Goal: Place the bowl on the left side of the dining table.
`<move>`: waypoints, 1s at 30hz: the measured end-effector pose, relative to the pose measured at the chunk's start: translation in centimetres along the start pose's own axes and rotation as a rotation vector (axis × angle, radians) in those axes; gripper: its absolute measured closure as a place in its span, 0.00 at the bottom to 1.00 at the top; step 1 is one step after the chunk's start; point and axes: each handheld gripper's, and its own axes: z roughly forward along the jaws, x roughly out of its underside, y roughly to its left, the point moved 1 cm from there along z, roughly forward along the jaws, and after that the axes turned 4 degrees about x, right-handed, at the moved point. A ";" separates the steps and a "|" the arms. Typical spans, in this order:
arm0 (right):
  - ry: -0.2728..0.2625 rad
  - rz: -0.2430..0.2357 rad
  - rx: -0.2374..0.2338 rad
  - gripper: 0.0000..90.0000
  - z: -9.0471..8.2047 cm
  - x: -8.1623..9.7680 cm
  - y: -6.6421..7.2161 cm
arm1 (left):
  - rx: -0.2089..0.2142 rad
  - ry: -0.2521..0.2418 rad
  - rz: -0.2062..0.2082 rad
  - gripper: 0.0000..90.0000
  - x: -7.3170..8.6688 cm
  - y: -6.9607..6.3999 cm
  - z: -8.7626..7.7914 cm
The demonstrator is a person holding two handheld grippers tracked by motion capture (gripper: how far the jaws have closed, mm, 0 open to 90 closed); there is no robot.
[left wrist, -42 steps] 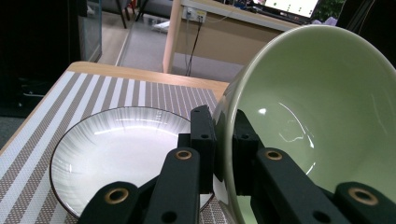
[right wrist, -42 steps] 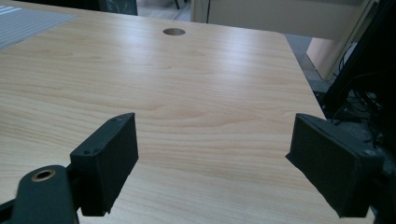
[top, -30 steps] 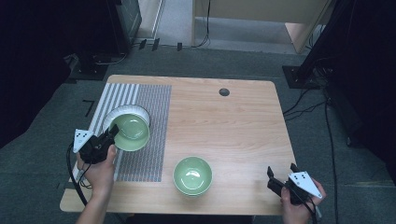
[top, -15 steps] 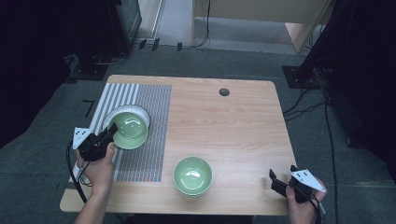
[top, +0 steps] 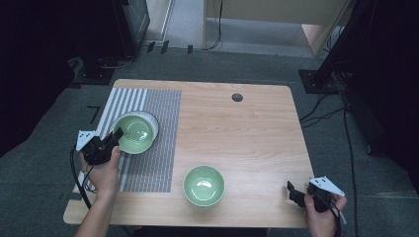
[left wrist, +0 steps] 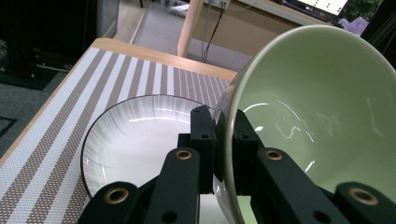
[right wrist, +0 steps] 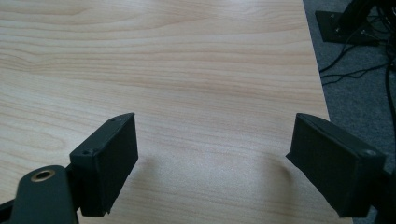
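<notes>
While the left tool [left wrist: 223,154] pinches the green bowl's [left wrist: 322,116] rim, the right tool [right wrist: 212,170] gapes empty.

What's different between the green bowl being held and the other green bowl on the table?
The held green bowl is tilted, its rim pinched by the left gripper above a white plate on the striped mat; the other green bowl sits upright and untouched on bare table. The held one is at the left, the other near the front edge. Both are pale green, glossy and empty.
</notes>
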 end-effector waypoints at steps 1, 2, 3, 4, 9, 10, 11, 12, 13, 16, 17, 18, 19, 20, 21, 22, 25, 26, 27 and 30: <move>0.004 0.002 0.003 0.17 0.0 0.0 0.0 | 0.003 0.004 -0.006 0.92 0.0 0.2 0.1; 0.008 0.001 0.005 0.17 0.1 0.0 0.0 | 0.004 0.002 -0.017 0.92 0.0 0.3 0.2; 0.014 0.004 0.006 0.17 0.1 0.0 0.0 | 0.002 0.004 -0.023 0.93 0.0 0.4 0.2; 0.026 0.001 0.007 0.17 0.2 0.0 0.0 | 0.001 0.007 -0.026 0.93 0.0 0.5 0.3; 0.059 -0.021 0.016 0.17 0.4 0.0 0.2 | -0.016 0.014 -0.022 0.92 -0.2 0.9 0.7; 0.058 -0.026 0.016 0.16 0.4 0.0 0.3 | -0.019 0.014 -0.021 0.92 -0.3 1.0 0.7; 0.058 -0.025 0.017 0.16 0.4 0.0 0.3 | -0.019 0.015 -0.022 0.93 -0.3 1.1 0.8; 0.062 -0.016 0.011 0.16 0.4 0.0 0.2 | -0.021 0.018 -0.020 0.93 -0.4 1.1 0.9; 0.068 -0.007 0.009 0.16 0.5 0.0 0.1 | -0.025 0.020 -0.020 0.93 -0.4 1.1 1.0; 0.069 -0.005 0.007 0.16 0.5 0.0 0.1 | -0.029 0.026 -0.026 0.92 -0.5 1.2 1.4; 0.069 -0.005 0.007 0.15 0.5 0.0 0.1 | -0.031 0.035 -0.026 0.92 -0.5 1.3 1.5; 0.069 -0.008 0.004 0.15 0.5 0.0 0.1 | -0.031 0.038 -0.026 0.92 -0.5 1.3 1.6; 0.068 -0.008 0.003 0.15 0.5 0.0 0.1 | -0.033 0.041 -0.027 0.92 -0.5 1.4 1.8; 0.067 -0.011 0.000 0.15 0.5 0.0 0.1 | -0.032 0.048 -0.025 0.92 -0.5 1.4 1.9; 0.068 -0.012 -0.001 0.15 0.5 0.0 0.1 | -0.034 0.052 -0.023 0.92 -0.5 1.4 2.0; 0.069 -0.012 -0.003 0.14 0.5 0.0 0.1 | -0.039 0.054 -0.021 0.92 -0.5 1.4 2.1; 0.070 -0.014 -0.004 0.14 0.5 0.0 0.2 | -0.042 0.064 -0.023 0.92 -0.5 1.5 2.5; 0.070 -0.014 -0.004 0.14 0.5 0.0 0.2 | -0.045 0.067 -0.023 0.92 -0.5 1.6 2.6; 0.070 -0.014 -0.004 0.14 0.5 0.0 0.2 | -0.050 0.067 -0.025 0.92 -0.5 1.6 2.7; 0.070 -0.015 -0.004 0.14 0.5 0.0 0.2 | -0.068 0.080 -0.030 0.92 -0.6 1.9 3.0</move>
